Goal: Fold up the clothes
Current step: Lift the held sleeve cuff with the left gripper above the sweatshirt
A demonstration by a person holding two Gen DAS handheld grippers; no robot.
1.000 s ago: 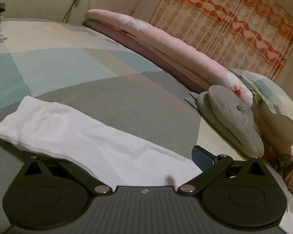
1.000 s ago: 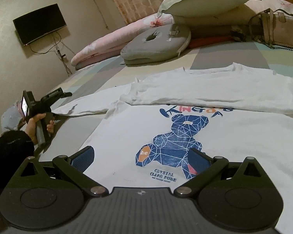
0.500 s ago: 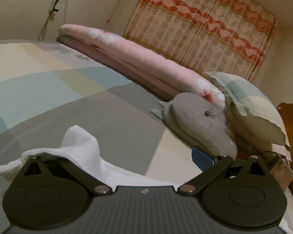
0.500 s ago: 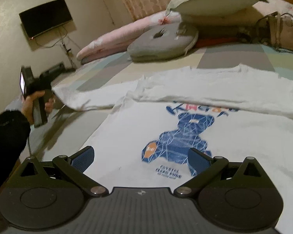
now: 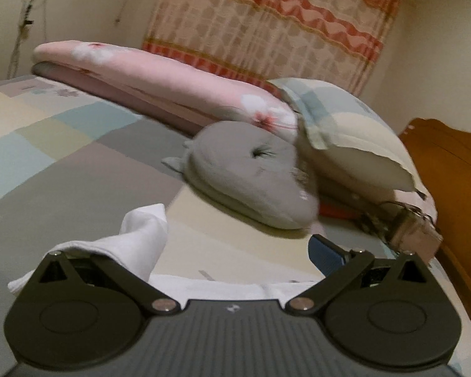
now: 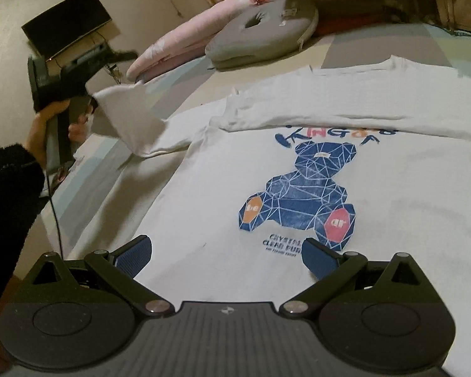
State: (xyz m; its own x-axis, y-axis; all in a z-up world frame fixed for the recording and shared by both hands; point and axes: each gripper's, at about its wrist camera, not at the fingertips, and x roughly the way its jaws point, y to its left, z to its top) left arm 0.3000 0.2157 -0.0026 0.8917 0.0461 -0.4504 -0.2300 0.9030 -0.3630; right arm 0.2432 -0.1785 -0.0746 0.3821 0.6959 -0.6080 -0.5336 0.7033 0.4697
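— Where the black knitted cuff (image 6: 6,194) comes in at the far left, what is the hand (image 6: 47,125) gripping?

— It grips the handle of the left gripper (image 5: 204,251), raised above the bed (image 5: 78,169). Behind it a dark television (image 6: 69,31) hangs on the wall.

— Are its jaws pressed together?

— No. In its own camera the linkage stands spread wide. The shirt sleeve (image 5: 141,235) is draped over the left finger and hides that pad, while the blue pad on the other finger is bare and well apart from it.

— And the sleeve itself?

— It is lifted off the bed at the gripper and slopes down to the shoulder of the white T-shirt (image 6: 392,220).

— Where is the shirt?

— It lies spread on the bed, print side up, with a blue bear print (image 6: 307,194) in the middle. The far part is folded over toward the print, and its edge covers the top of the lettering.

— And the right gripper (image 6: 226,254)?

— Its jaws are spread apart and grip nothing. It hangs over the near hem, just below the bear.

— What lies beyond the shirt?

— A pink bolster (image 6: 179,47), then a grey ring cushion (image 6: 235,47) to its right.
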